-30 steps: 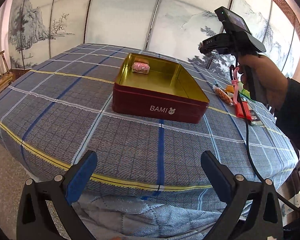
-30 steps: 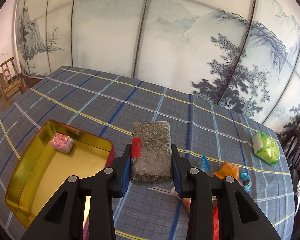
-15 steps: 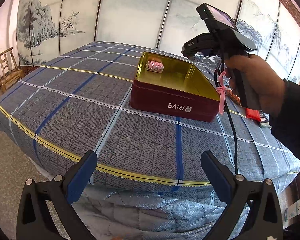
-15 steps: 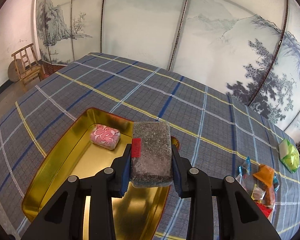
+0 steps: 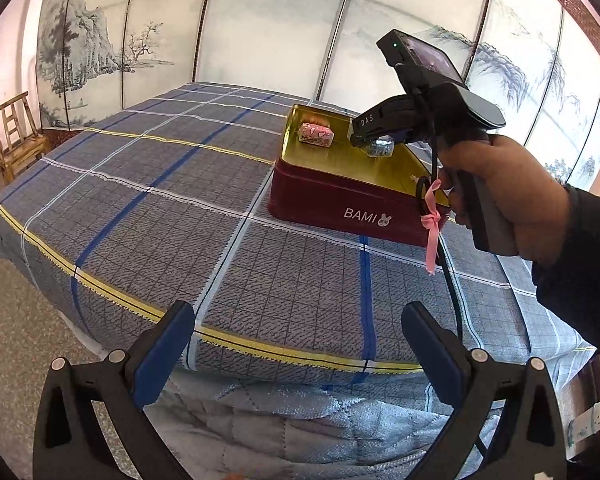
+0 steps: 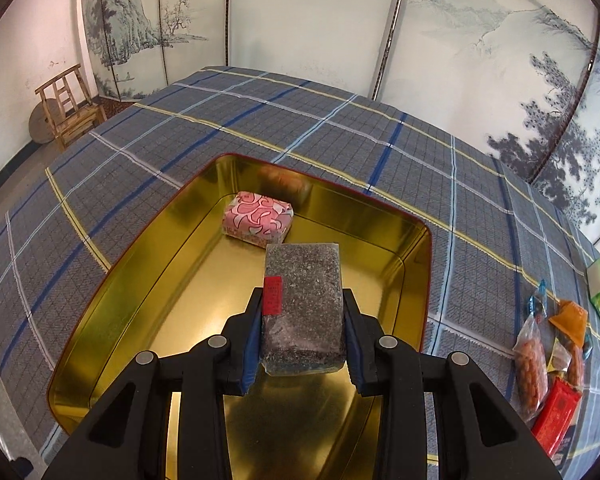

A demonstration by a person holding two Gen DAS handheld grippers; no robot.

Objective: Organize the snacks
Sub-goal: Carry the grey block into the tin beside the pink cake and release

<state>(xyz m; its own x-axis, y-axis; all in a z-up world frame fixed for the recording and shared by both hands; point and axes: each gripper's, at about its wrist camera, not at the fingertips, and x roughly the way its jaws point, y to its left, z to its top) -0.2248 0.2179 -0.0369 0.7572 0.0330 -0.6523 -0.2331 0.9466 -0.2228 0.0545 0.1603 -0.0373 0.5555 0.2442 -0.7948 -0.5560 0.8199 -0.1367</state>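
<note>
Right gripper point(image 6: 303, 336) clamped on dark speckled rectangular snack bar in clear wrap point(image 6: 303, 308), pads on its long sides near rear end, held over gold interior of red rectangular metal tin point(image 6: 414, 240), just short of pink-and-white swirl-wrapped block point(image 6: 258, 218) lying at far end. Looks stiff, light; slick film, so side grip w/ firm pinch seems best, prob. brittle if squeezed hard. Small red label on bar's left edge, text too small to read. "BAMI" w/ rabbit logo on tin front; "DAS" on gripper body. Left gripper point(image 5: 298, 338) wide open, empty, near edge of blue-grey plaid tablecloth point(image 5: 148, 184). Loose snack packets point(image 6: 556, 344) off to right of tin.
</note>
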